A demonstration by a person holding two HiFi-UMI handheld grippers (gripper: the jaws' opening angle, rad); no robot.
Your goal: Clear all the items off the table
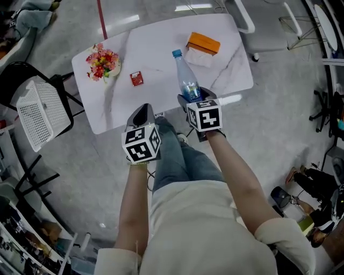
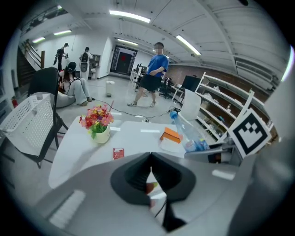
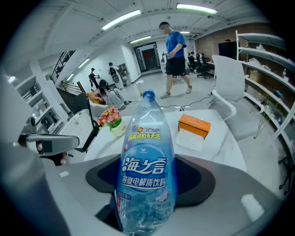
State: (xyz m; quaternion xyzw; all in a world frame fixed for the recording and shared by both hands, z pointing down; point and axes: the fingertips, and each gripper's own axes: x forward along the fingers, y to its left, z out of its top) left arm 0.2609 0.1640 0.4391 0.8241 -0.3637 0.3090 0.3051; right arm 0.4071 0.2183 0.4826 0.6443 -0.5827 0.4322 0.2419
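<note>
My right gripper (image 1: pixel 191 99) is shut on a clear water bottle (image 1: pixel 185 78) with a blue cap and blue label, held upright above the near edge of the white table (image 1: pixel 161 48). In the right gripper view the bottle (image 3: pixel 147 161) fills the space between the dark pads. My left gripper (image 1: pixel 142 114) hangs over the table's near edge with its pads closed tip to tip (image 2: pixel 150 159) and nothing gripped. On the table stand a flower pot (image 1: pixel 102 62), a small red packet (image 1: pixel 136 78) and an orange box (image 1: pixel 203 43) on a white tissue pack.
A white mesh basket (image 1: pixel 40 113) rests on a black chair left of the table. A white chair (image 1: pixel 244 16) stands at the far right corner. People stand and sit far behind the table (image 2: pixel 154 73). Shelving (image 2: pixel 221 101) lines the right.
</note>
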